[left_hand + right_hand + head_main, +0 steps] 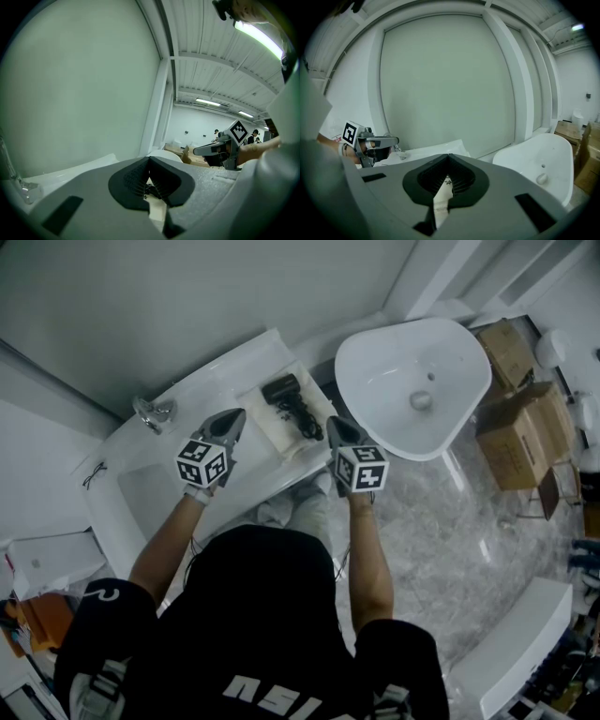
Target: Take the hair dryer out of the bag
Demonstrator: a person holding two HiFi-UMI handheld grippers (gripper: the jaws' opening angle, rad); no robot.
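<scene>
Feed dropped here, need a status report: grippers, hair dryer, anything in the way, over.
Left gripper, right gripper shut, empty. Hair dryer at cream bag on tub ledge, untouched. Nothing blocking.

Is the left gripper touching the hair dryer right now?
Apart. The head view shows the shut left gripper stopping short of the hair dryer, with a strip of the cream bag plainly visible between them.

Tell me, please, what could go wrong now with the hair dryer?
The hair dryer and pale bag lie on the narrow bathtub rim, so a pull may tip them into the tub. The cord, bunched beside the dryer, might snag. The left gripper and right gripper are shut, so neither can grasp yet.
</scene>
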